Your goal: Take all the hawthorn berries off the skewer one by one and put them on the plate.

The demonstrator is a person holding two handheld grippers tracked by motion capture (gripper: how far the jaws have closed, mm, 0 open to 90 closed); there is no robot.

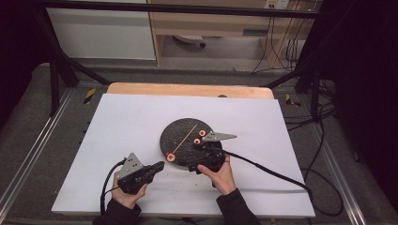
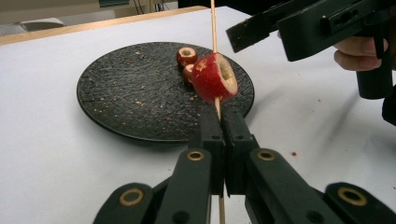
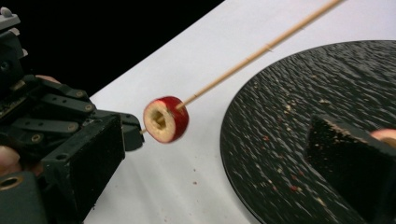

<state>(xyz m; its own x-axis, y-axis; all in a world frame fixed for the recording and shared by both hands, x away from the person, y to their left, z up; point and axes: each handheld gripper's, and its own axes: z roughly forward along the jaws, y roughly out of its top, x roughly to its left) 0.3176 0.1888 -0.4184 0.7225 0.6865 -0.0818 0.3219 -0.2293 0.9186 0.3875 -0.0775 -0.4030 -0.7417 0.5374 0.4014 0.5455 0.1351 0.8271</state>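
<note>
Overhead, my left gripper [image 1: 158,165] sits near the front of the white table [image 1: 117,126], clamped shut on the near end of a thin wooden skewer [image 1: 187,135]. The stick runs away from those jaws up and to the right across the black plate [image 1: 180,129], with one red fruit ring [image 1: 170,157] threaded close to the grip. My right gripper [image 1: 202,149] hangs over the plate's right side, next to two more loose rings [image 1: 199,136], and it is plainly the nearer hand to them.

Seen along my left gripper, the two jaws meet flat on the skewer [image 2: 214,28], which rises straight ahead. The threaded ring [image 2: 214,77] rides just above the fingertips, its cored face turned right. Behind it the two loose rings [image 2: 187,60] lie on the plate [image 2: 121,93], to the left of the stick. My right gripper's black body crosses in from the upper right.

Seen along my right gripper, one jaw stands far to the right over the plate [image 3: 327,102], so I judge the jaws spread wide with nothing pinched. A pale fruit edge [image 3: 385,136] peeks beside that jaw. The skewer [image 3: 261,51] slants up and right, free tip far from me; any next ring must travel to that tip.
</note>
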